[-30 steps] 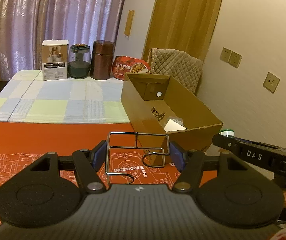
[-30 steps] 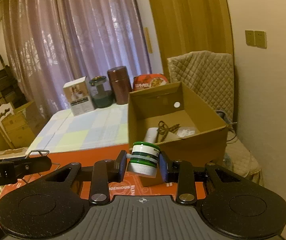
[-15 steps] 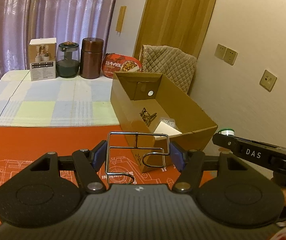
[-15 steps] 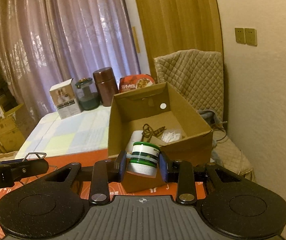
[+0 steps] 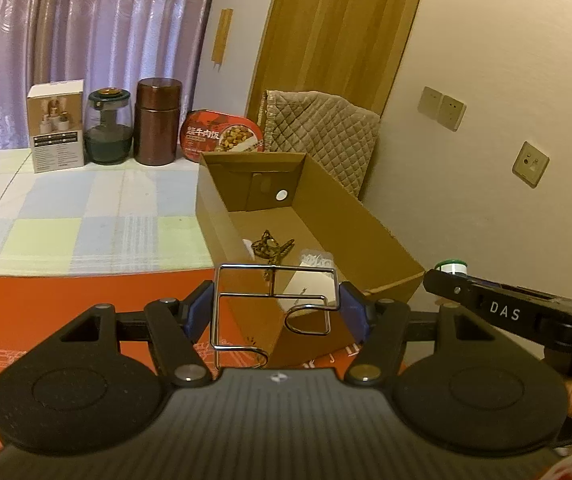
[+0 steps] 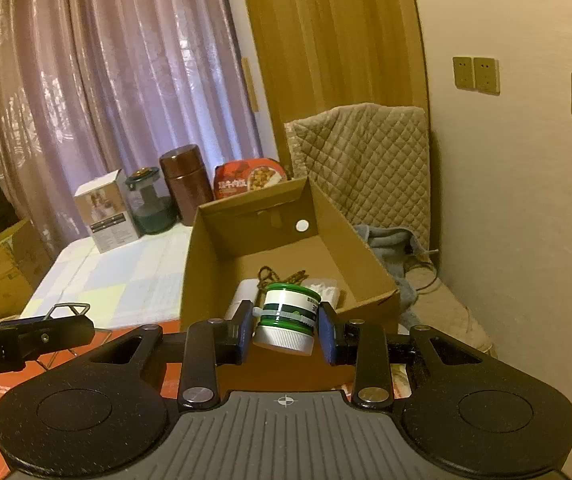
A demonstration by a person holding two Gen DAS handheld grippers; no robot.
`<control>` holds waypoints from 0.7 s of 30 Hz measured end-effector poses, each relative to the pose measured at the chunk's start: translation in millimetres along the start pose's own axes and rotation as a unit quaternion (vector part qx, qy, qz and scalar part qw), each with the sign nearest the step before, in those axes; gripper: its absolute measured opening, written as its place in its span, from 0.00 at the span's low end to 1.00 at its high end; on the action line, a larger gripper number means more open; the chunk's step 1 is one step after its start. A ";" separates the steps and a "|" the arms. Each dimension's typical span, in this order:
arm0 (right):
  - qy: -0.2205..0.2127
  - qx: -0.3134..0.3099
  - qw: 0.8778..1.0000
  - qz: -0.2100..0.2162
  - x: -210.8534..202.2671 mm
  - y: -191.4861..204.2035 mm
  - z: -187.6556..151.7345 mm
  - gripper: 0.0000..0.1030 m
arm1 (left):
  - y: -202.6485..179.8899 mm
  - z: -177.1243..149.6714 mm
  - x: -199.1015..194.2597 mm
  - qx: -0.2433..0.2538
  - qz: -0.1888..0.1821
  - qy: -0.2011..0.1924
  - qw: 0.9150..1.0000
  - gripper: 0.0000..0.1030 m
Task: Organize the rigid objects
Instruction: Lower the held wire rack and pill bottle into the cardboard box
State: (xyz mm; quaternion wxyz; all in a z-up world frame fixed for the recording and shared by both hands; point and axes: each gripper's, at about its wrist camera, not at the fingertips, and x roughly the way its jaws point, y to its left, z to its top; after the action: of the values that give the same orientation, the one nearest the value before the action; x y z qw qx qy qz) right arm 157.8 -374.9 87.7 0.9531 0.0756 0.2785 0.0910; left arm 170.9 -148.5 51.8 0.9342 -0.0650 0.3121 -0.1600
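Left claw (image 5: 276, 312) clamps a wire rack (image 5: 274, 306) between its blue pads, held up just short of the cardboard box (image 5: 350, 216). Right claw (image 6: 286, 330) grips a green-and-white bottle (image 6: 288, 316), tilted cap-down, over the box's near edge. Small items lie inside the box ahead.

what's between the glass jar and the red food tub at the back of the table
A brown metal canister stands between the glass jar and the red food tub, clearest in the left wrist view.

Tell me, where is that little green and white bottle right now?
The green and white bottle is clamped in the right gripper, held tilted in front of the near wall of the open cardboard box.
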 end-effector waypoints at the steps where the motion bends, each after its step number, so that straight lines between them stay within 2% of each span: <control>1: 0.000 -0.001 1.000 -0.001 1.6 -1.2 1.6 0.30 | -0.7 0.9 2.8 0.001 -0.001 0.000 1.000 0.60; 21: 0.003 -0.016 1.000 0.000 33.5 -16.3 26.0 0.30 | -15.6 23.2 48.1 0.001 -0.019 0.009 1.000 0.60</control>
State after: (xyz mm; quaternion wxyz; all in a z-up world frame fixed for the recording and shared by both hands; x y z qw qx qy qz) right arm 201.8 -386.0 88.9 0.9532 0.0605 0.2801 0.0959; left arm 217.2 -179.0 46.7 0.9282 -0.0686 0.3190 -0.1789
